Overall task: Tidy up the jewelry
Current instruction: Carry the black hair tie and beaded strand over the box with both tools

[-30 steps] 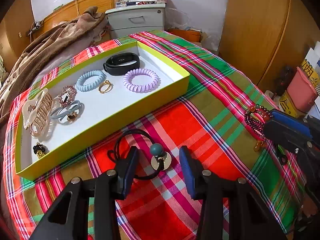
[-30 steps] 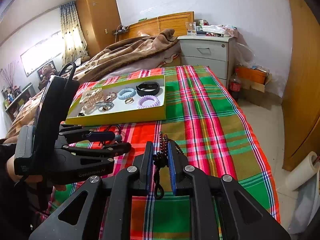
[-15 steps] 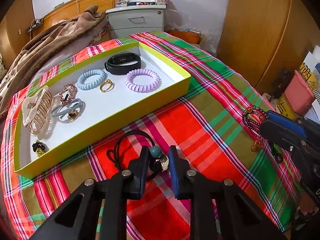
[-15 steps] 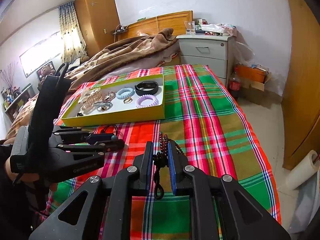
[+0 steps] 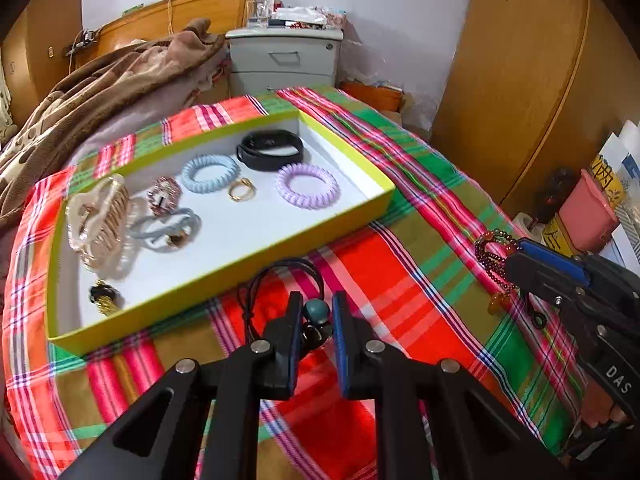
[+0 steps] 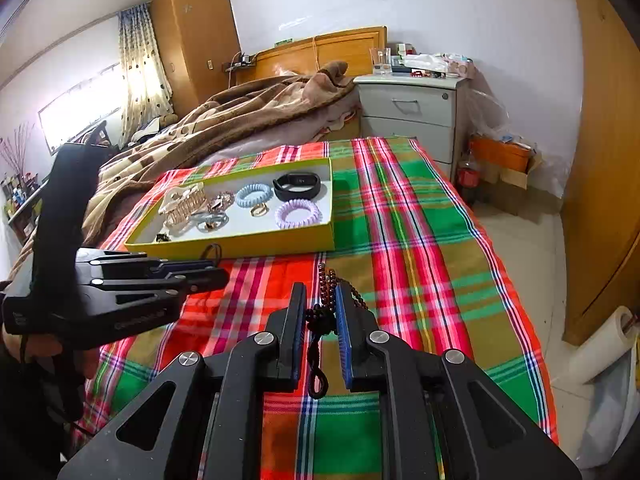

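My left gripper (image 5: 316, 304) hangs just in front of the yellow-green tray (image 5: 280, 248). Its jaws are closing, and their pads press on the teal bead of a black hair tie (image 5: 280, 276), whose loop dangles ahead. To the right, my right gripper (image 6: 320, 296) stays shut on a dark red bead bracelet (image 6: 328, 280) with a black cord hanging below, over the plaid cloth. The tray holds a black band (image 5: 270, 150), a lilac coil tie (image 5: 307, 186), a blue coil tie (image 5: 210, 172), a gold ring (image 5: 241, 191), a claw clip (image 5: 98, 220) and a grey tie (image 5: 168, 228).
A brown blanket (image 6: 240, 120) is heaped on the bed behind the tray. A grey nightstand (image 6: 408, 108) stands at the head of the bed. Wooden wardrobe doors (image 5: 520, 80) line the right side, with a pink bin (image 5: 588, 212) and boxes on the floor.
The left jaws have come together on the hair tie's teal bead and risen a little toward the tray. The right gripper has kept still with the bracelet.
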Demonstrator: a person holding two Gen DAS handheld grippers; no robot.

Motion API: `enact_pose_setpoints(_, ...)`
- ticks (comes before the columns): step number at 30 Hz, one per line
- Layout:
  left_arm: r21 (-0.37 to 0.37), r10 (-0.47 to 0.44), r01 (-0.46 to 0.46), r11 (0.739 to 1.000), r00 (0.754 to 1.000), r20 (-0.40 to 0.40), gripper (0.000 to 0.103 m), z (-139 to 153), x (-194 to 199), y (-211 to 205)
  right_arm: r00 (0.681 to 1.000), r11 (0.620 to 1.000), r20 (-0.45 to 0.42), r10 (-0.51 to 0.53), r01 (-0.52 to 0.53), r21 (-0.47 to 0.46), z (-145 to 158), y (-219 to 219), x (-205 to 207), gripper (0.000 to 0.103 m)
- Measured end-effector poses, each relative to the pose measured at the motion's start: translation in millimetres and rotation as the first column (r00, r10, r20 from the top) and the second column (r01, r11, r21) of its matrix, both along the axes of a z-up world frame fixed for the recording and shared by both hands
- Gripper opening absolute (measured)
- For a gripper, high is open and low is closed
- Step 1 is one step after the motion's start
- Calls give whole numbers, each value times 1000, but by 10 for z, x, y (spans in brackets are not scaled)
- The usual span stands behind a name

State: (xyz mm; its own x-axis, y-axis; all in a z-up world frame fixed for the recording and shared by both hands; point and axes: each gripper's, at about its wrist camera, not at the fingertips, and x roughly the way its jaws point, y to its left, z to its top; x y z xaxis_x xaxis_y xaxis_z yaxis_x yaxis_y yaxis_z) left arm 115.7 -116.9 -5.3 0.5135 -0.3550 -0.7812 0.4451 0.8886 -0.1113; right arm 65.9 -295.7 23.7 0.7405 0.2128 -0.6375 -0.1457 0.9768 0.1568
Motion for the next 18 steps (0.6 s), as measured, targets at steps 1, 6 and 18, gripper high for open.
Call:
enact_pose_setpoints(1,-8,3,-3,1000,1000,4,15,27,4,26,1000,1000,1,1,-1,0,16,9,18,15)
enact_pose_setpoints(6,-33,23,-22,999,999,27,15,173,41,164,1000,1000,17,5,-5,0,104,60,103,15)
enact_pose_setpoints(18,-62,72,-69,996,996,54,15,413,357,473,997,999,60,46,-44,-31,343,313,515,15)
